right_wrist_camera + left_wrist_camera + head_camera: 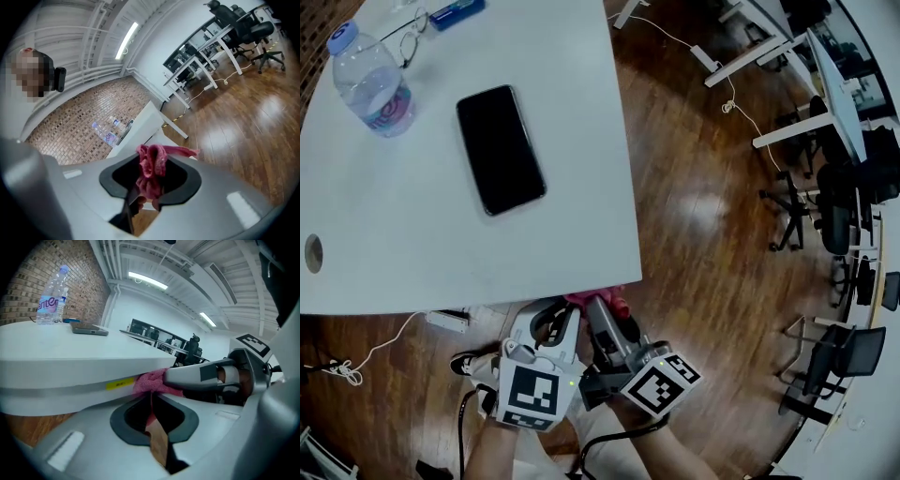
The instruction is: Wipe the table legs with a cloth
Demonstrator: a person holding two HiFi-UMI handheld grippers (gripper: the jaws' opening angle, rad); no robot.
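Head view, from the left: one water bottle (370, 84) stands on the white table (581, 187). One pair of glasses (411, 33) and one small blue item (457, 12) lie beyond it, and one dark phone (500, 148) lies flat further right. One power strip (447, 322) sits on the wooden floor under the table's near edge.

Just below that edge two grippers are held close together. The left gripper (572, 309) has its jaws pressed together, and in the left gripper view a thin fold of the one pink cloth (150, 380) appears to be caught in their seam. The right gripper (600, 307) pinches the bunched bulk of the same cloth (151, 171), with a loose corner sticking out to the right. So the cloth is in the air at the table's edge, shared by both grippers and touching no leg.

At far right are other desks and several office chairs (844, 352), well apart from the work.

Judging by this, the step in hand is bringing the cloth to a leg, and no wiping has begun. No leg of this table shows clearly near the grippers. The next move calls for dropping below the tabletop, finding a leg, pressing the bunched cloth against it and rubbing along its length without losing the pinch.
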